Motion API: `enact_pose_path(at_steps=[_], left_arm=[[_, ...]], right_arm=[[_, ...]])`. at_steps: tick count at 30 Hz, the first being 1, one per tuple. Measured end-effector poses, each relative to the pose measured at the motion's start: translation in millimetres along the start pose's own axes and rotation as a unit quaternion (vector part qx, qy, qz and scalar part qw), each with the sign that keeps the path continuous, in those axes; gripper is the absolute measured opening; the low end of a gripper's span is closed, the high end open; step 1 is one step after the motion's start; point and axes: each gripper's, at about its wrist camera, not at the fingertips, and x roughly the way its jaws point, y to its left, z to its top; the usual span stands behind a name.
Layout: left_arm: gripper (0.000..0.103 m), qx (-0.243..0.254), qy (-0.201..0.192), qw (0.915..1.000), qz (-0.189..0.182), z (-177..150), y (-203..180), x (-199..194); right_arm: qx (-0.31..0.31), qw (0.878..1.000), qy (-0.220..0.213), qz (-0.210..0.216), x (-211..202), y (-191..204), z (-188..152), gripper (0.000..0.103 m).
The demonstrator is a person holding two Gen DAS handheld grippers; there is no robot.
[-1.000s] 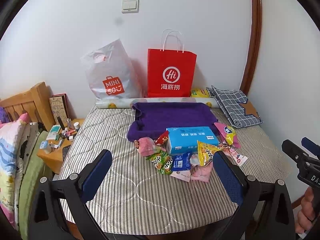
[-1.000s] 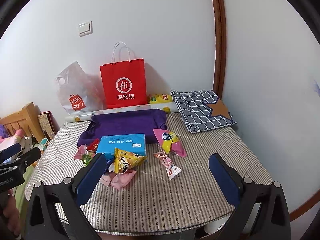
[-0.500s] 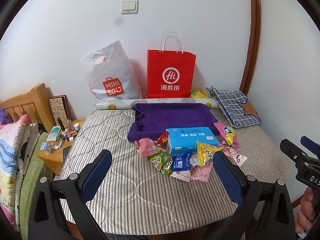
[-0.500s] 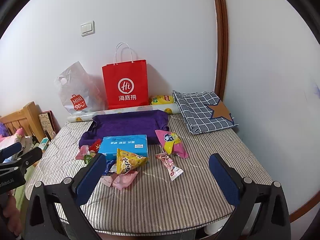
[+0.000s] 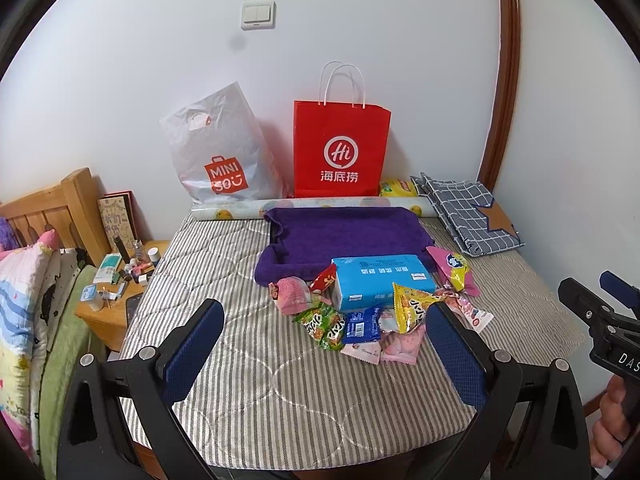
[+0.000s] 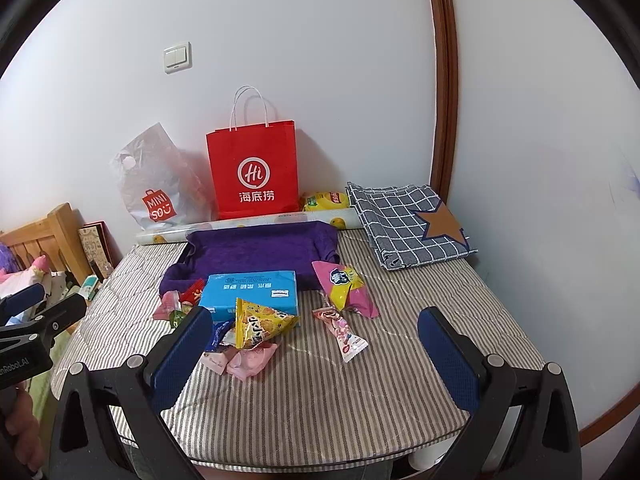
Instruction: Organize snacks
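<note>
A pile of snack packets lies mid-table on the striped cloth (image 5: 248,364): a blue box (image 5: 380,280) (image 6: 250,290), a yellow triangular bag (image 5: 412,310) (image 6: 260,322), a green packet (image 5: 324,322), a small blue packet (image 5: 362,326), pink packets (image 5: 400,346) (image 6: 248,360), a pink-yellow bag (image 5: 454,270) (image 6: 344,286) and a pink stick packet (image 6: 344,334). A purple tray (image 5: 344,236) (image 6: 260,252) sits behind them. My left gripper (image 5: 324,350) is open and empty, in front of the pile. My right gripper (image 6: 316,346) is open and empty, near the front edge.
A red paper bag (image 5: 340,152) and a white plastic bag (image 5: 220,160) stand against the wall, with a rolled sheet (image 5: 232,212) before them. A checked cloth (image 5: 472,216) lies back right. A cluttered bedside table (image 5: 116,296) and bed are on the left.
Both grippers have drifted slightly forward toward the snack pile. Nothing on the table has moved.
</note>
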Motion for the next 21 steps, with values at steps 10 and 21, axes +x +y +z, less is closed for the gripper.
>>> enact_pose_path(at_steps=[10,21], left_arm=[[0.100,0.001,0.000,1.0000,0.000,-0.3,-0.5,0.1],[0.100,0.001,0.000,1.0000,-0.002,0.0,-0.7,0.1]], right_arm=[[0.000,1.000,-0.001,0.001,0.1,1.2,0.6,0.103],[-0.002,1.000,-0.002,0.001,-2.4,4.6,-0.5,0.103]])
